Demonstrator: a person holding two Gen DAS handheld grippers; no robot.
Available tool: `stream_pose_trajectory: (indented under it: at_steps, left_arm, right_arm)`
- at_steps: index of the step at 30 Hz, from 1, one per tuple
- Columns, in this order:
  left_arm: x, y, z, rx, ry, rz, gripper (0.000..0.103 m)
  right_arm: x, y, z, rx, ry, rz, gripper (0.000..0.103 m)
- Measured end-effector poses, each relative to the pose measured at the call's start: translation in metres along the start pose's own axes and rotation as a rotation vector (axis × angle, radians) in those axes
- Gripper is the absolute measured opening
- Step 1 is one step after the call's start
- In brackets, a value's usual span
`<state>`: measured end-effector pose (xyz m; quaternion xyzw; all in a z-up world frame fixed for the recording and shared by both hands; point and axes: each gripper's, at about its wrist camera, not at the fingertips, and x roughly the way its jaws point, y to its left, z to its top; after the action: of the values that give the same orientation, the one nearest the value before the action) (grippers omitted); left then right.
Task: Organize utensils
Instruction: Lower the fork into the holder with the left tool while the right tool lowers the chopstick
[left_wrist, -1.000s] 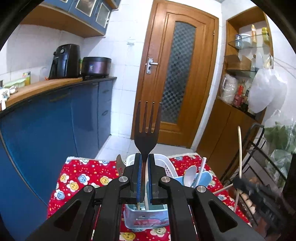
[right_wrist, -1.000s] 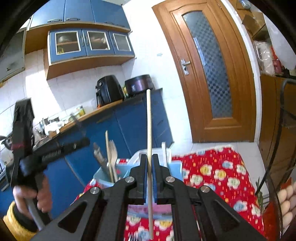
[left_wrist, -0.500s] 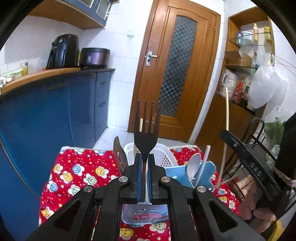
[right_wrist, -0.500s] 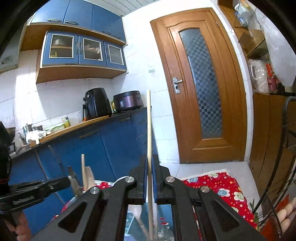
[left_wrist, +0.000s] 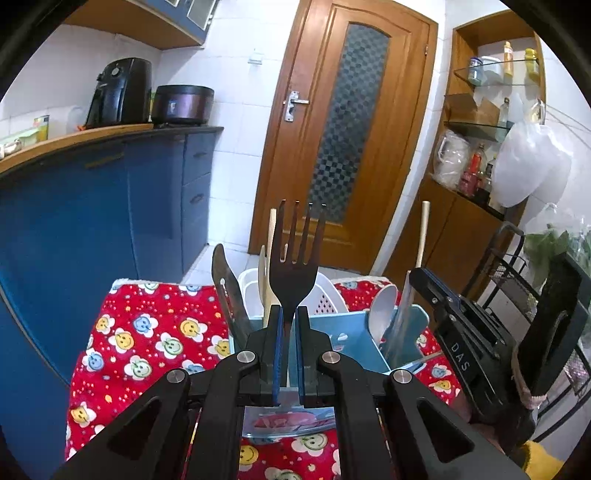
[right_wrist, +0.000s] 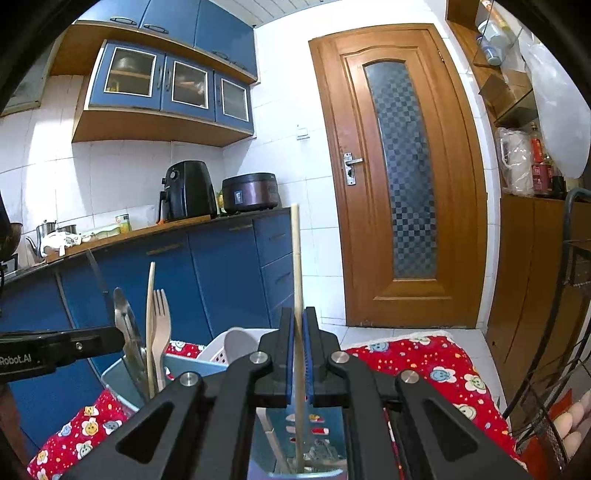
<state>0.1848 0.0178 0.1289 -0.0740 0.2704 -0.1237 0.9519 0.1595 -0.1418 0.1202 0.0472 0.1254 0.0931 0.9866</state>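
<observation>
The black fork (left_wrist: 295, 273) stood clamped upright in the left gripper (left_wrist: 288, 325) above the blue caddy (left_wrist: 354, 332); the right gripper (right_wrist: 299, 332) pinched a wooden chopstick (right_wrist: 296, 266).

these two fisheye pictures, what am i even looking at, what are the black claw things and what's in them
Each picture comes from a camera mounted on a hand-held two-finger gripper; a person holds one in each hand. The left gripper is shut on a dark fork, tines up. The right gripper is shut on a thin wooden stick, held upright. Below both stands a blue utensil holder on a red flowered cloth, already holding a white spoon and a wooden fork. A white basket sits behind it.
</observation>
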Motion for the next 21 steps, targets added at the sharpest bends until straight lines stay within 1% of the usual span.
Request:
stream_pose_trajectory:
  at_steps: [3,4,5,7,8,15,21]
  left_arm:
    - [0.002,0.000,-0.003,-0.006,0.017,-0.003,0.006]
    - [0.002,0.000,-0.003,-0.008,0.020,-0.003,0.006]
    - [0.002,0.000,-0.004,-0.008,0.022,-0.002,0.006]
    - [0.002,-0.001,-0.004,-0.011,0.030,-0.002,0.008]
    - [0.002,-0.001,-0.005,-0.014,0.033,-0.001,0.009]
    - [-0.010,-0.003,-0.004,-0.016,0.015,-0.002,0.026]
    - [-0.028,-0.008,-0.006,-0.012,0.004,-0.017,0.028]
  right_arm:
    - [-0.001,-0.002,0.000,0.019,0.015,0.015,0.007]
    - [-0.002,-0.002,0.000,0.026,0.018,0.019,0.009]
    - [-0.003,-0.003,0.001,0.030,0.020,0.021,0.012]
    - [-0.006,-0.004,0.002,0.039,0.023,0.032,0.027]
    - [-0.008,-0.004,0.003,0.045,0.021,0.037,0.028]
    - [-0.026,-0.005,0.016,0.081,0.013,0.069,0.029]
    - [-0.049,-0.002,0.026,0.093,0.026,0.082,0.029]
